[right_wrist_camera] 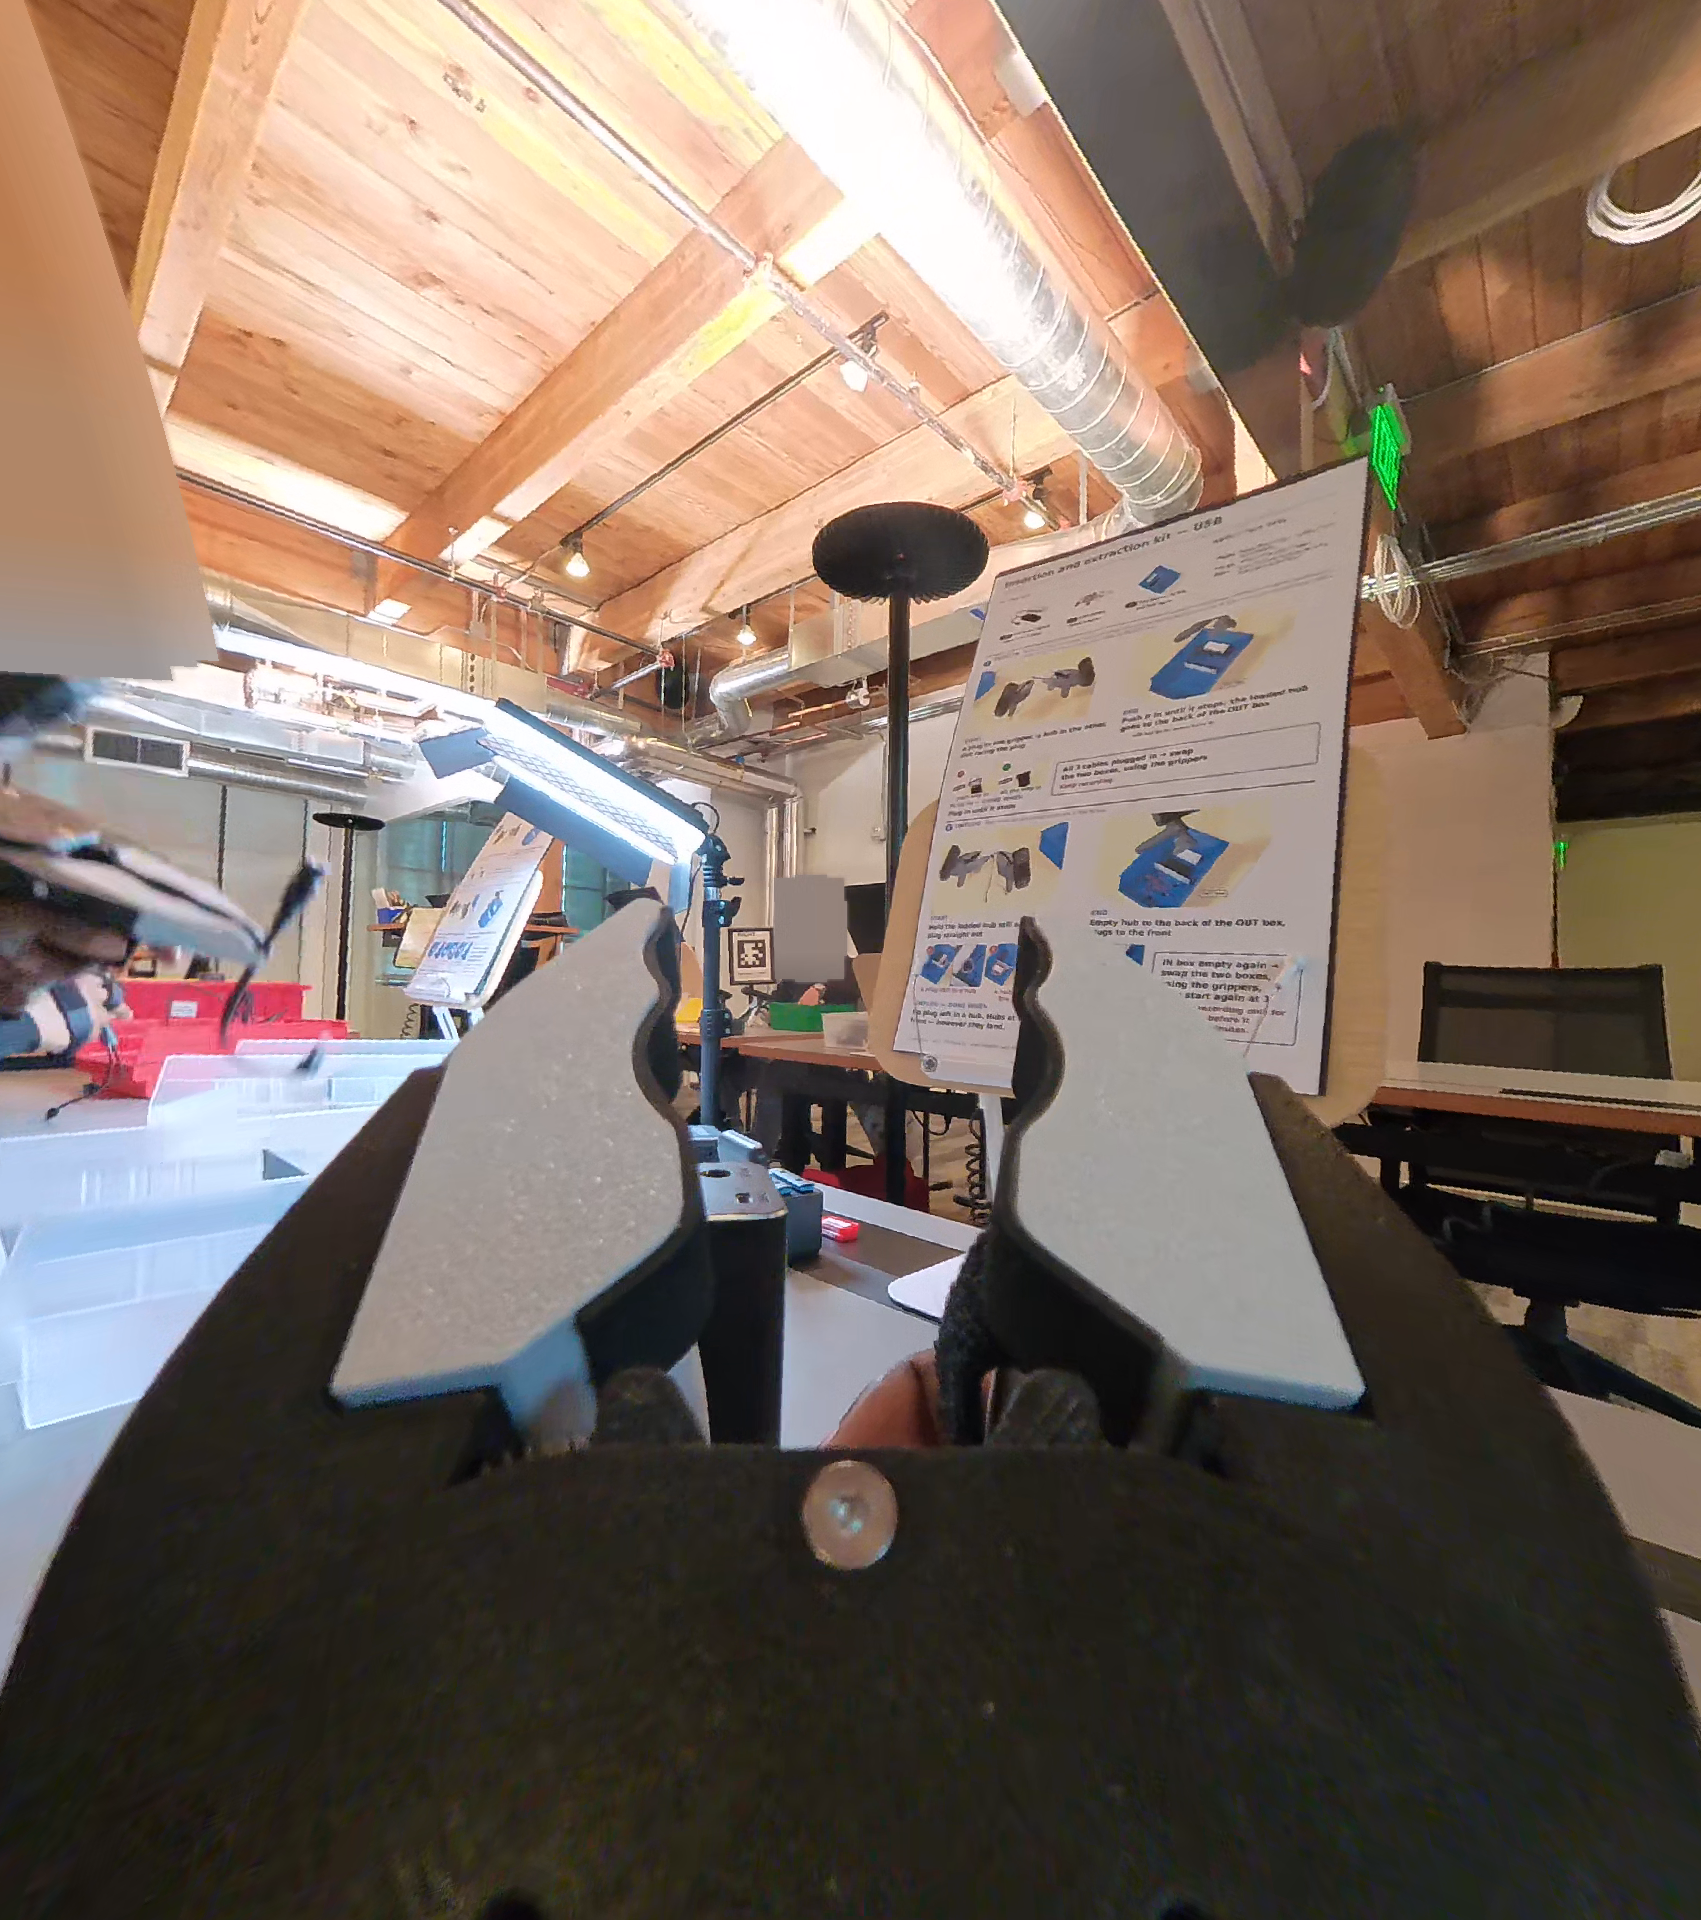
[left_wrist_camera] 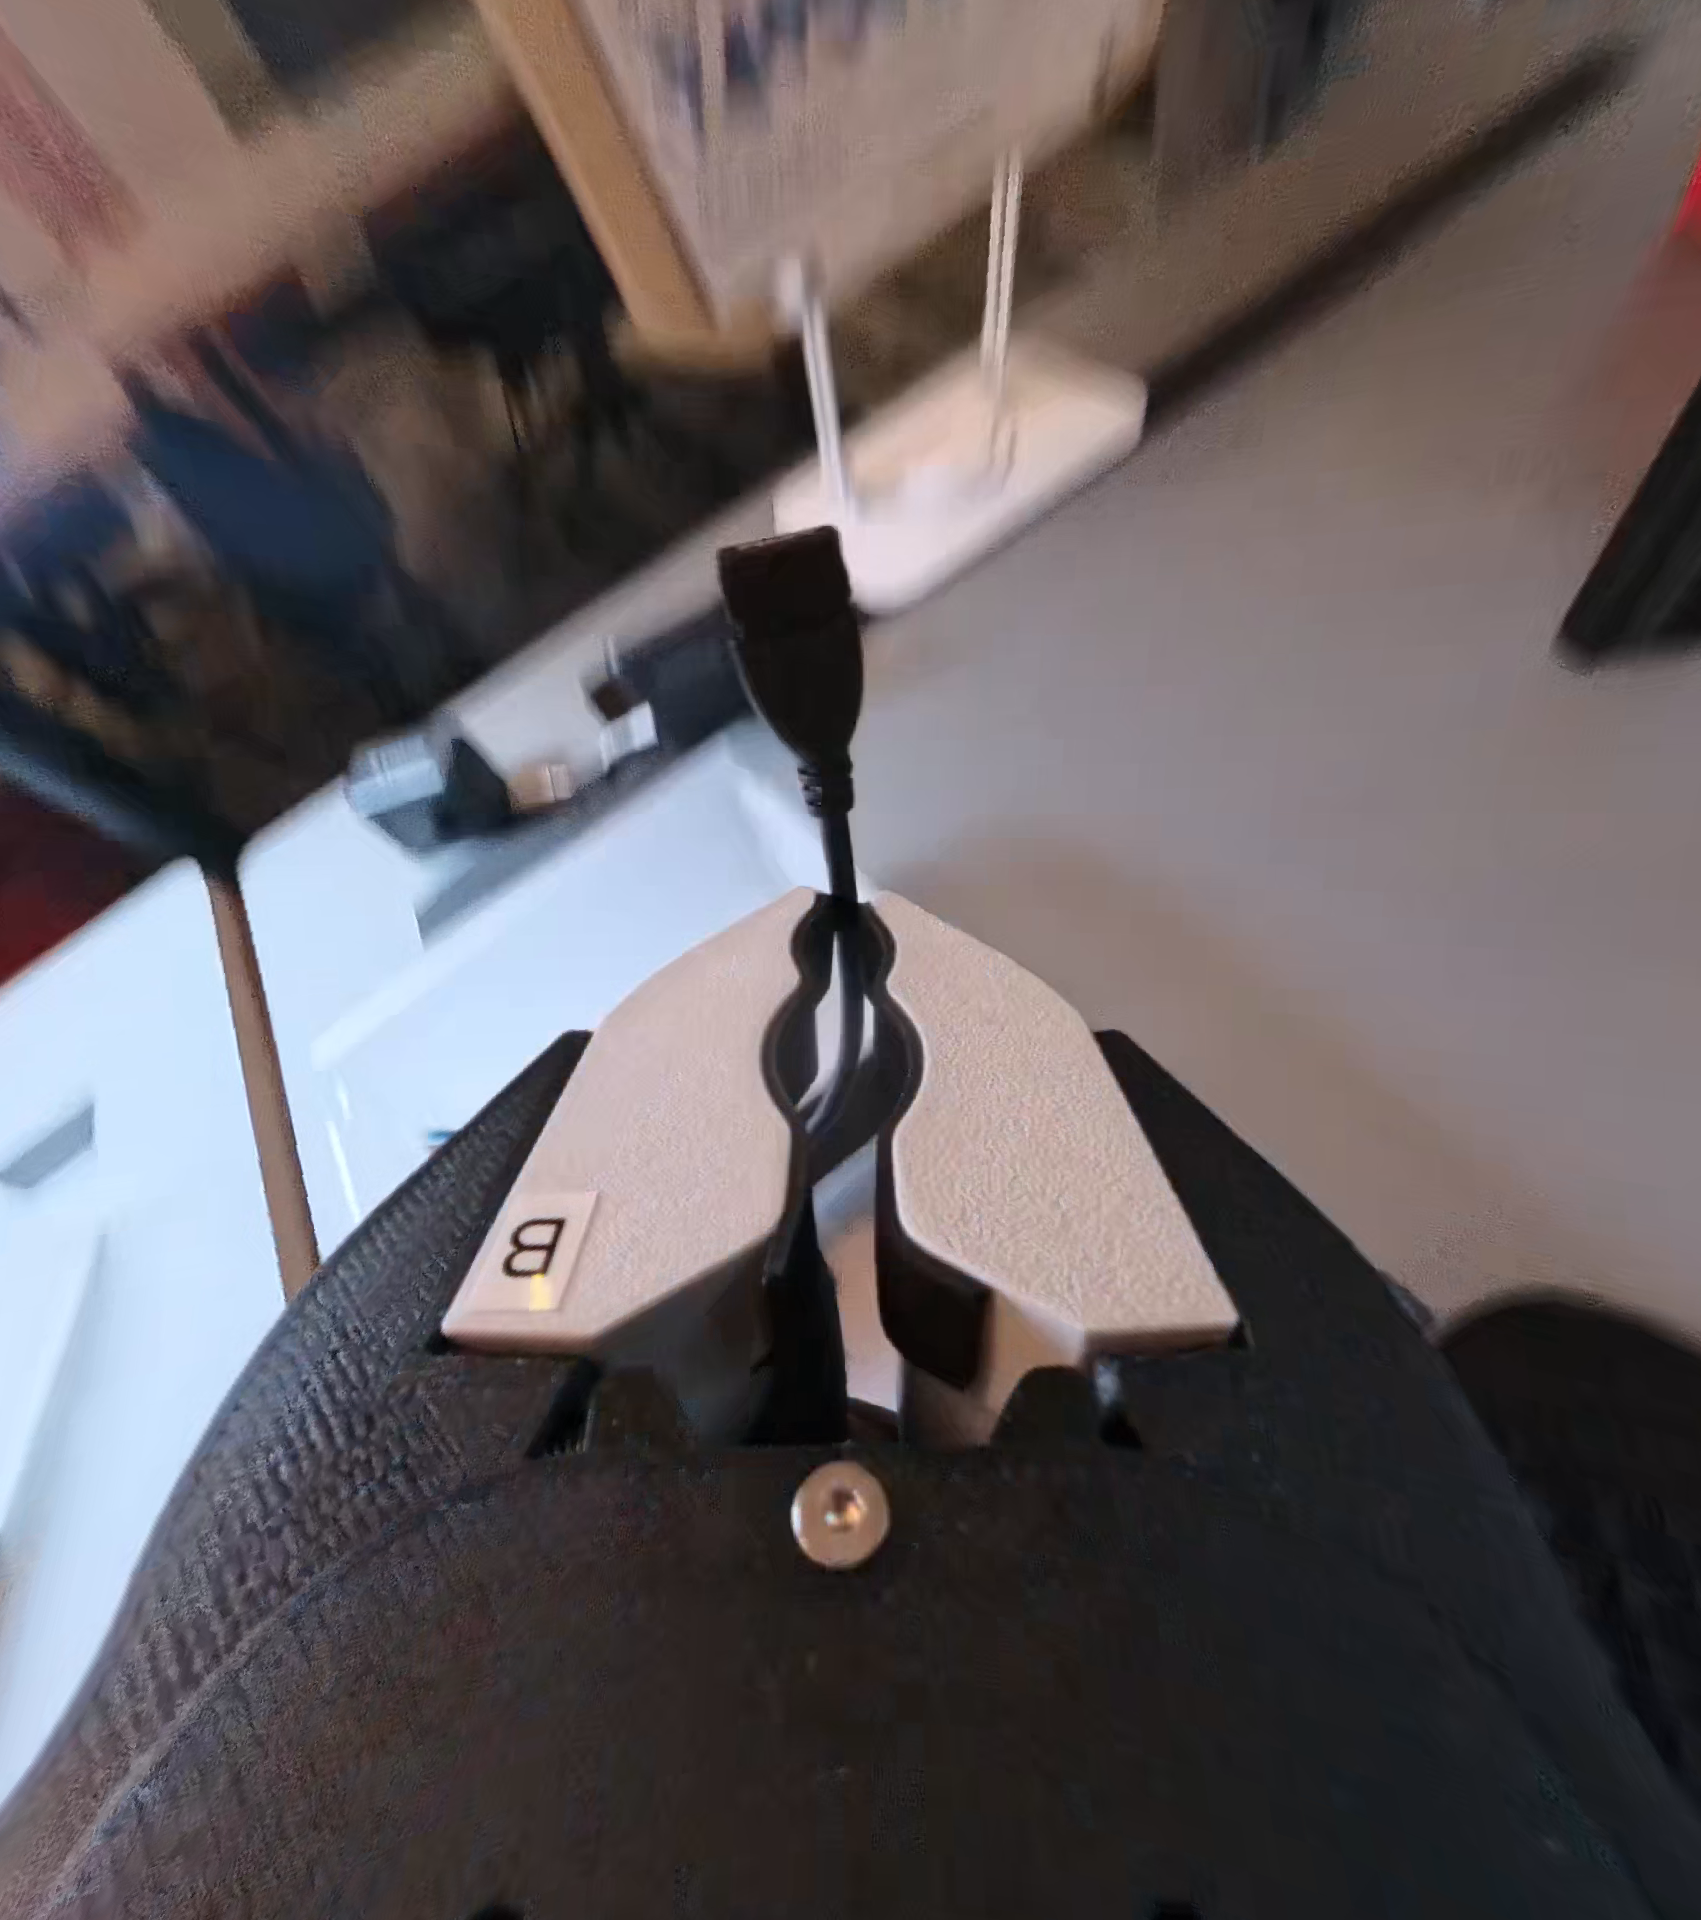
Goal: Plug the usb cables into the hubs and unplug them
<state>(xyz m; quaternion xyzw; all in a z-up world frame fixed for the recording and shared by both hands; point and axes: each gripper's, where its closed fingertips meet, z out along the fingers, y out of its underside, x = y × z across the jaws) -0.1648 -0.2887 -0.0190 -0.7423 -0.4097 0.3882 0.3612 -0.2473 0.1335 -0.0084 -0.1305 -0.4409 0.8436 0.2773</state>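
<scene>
The left claw (left_wrist_camera: 841,914) is clamped on the black usb cable (left_wrist_camera: 838,831), its connector (left_wrist_camera: 792,613) sticking straight out past the fingertips along the claw's axis, while the right claw (right_wrist_camera: 841,997) hangs wide and empty, no hub clearly visible.

Pale grey table (right_wrist_camera: 825,1340), clear plastic bins (right_wrist_camera: 129,1236), white stand base (left_wrist_camera: 971,488)

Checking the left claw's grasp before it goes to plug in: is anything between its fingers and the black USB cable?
Nothing visible. The left claw is shut directly on the black USB cable, whose connector sticks out past the fingertips. No hub can be made out ahead in the blurred view.
</scene>
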